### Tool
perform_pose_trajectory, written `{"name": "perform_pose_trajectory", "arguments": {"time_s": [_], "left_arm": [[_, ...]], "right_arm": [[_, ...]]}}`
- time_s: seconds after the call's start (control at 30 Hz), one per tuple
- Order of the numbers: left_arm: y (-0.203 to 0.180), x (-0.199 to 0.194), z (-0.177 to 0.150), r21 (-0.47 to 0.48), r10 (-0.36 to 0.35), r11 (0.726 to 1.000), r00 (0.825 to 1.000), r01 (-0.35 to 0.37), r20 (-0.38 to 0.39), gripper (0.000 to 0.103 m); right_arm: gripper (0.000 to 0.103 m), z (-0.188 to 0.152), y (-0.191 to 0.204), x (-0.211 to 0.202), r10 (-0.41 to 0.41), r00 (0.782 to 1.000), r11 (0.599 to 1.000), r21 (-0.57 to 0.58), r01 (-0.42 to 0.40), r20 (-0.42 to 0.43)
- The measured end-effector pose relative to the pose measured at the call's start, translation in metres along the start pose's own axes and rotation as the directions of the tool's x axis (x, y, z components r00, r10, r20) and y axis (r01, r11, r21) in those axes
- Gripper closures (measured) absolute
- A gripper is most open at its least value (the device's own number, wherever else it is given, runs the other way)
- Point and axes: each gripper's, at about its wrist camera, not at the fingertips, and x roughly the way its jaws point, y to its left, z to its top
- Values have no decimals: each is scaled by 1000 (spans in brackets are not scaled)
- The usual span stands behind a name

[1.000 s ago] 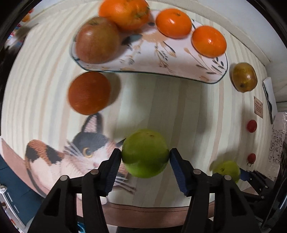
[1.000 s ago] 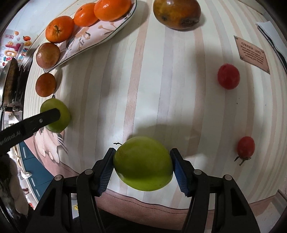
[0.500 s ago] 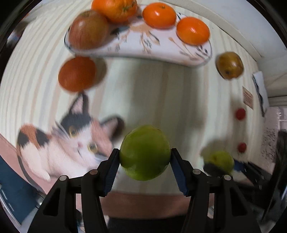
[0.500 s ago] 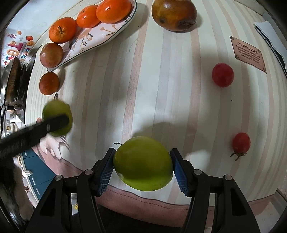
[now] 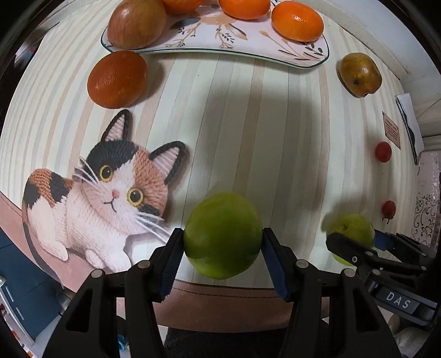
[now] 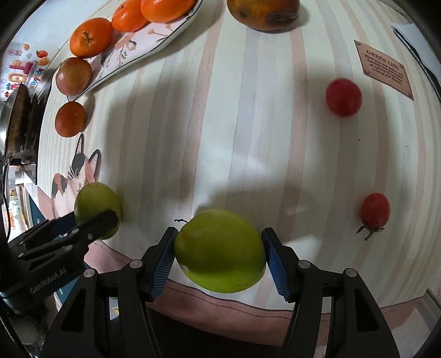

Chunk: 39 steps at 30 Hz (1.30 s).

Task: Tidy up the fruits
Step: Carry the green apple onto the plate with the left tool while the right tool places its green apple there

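My left gripper (image 5: 222,234) is shut on a green round fruit (image 5: 222,239) held above the striped mat near its front edge. My right gripper (image 6: 219,234) is shut on a second green fruit (image 6: 220,252), also near the front edge. Each gripper shows in the other's view: the right gripper (image 5: 355,243) at the lower right, the left gripper (image 6: 96,217) at the lower left. A flowered plate (image 5: 209,35) at the back holds a reddish apple (image 5: 136,23) and several oranges.
A dark orange (image 5: 117,79) lies beside the plate, above the cat picture (image 5: 110,198). A brown-yellow fruit (image 5: 359,74) sits at the back right. Two red tomatoes (image 6: 343,97) (image 6: 375,211) lie right of my right gripper, near a small plaque (image 6: 384,68).
My left gripper has carried its green fruit off the cat picture, rightward toward the right gripper. The right gripper has stayed put with its fruit.
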Motion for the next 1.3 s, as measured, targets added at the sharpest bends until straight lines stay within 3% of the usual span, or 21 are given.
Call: {"name": "perform_pose_trajectory", "arguments": {"time_s": [0.23, 0.47, 0.7, 0.83, 1.03, 1.3], "left_arm": [[-5, -4, -2, 0, 5, 1000, 1000, -5, 9, 49], [-8, -30, 8, 10, -19, 1000, 998, 18, 55, 49], [0, -80, 64, 7, -51, 999, 988, 51, 144, 49], [11, -85, 103, 2, -43, 999, 987, 43, 157, 49], [27, -68, 159, -25, -50, 998, 993, 53, 110, 49], [28, -34, 187, -43, -64, 997, 998, 63, -5, 49]], "right_arm": [[38, -3, -1, -2, -13, 1000, 1000, -13, 13, -9], [38, 3, 7, -16, 4, 998, 999, -36, -1, 58], [38, 45, 23, -50, 54, 983, 998, -51, -46, 173], [38, 83, 36, -67, 66, 964, 996, -68, -50, 257], [38, 134, 62, -66, 37, 947, 995, -102, -5, 318], [38, 164, 85, -35, 6, 953, 990, -133, 36, 302]]}}
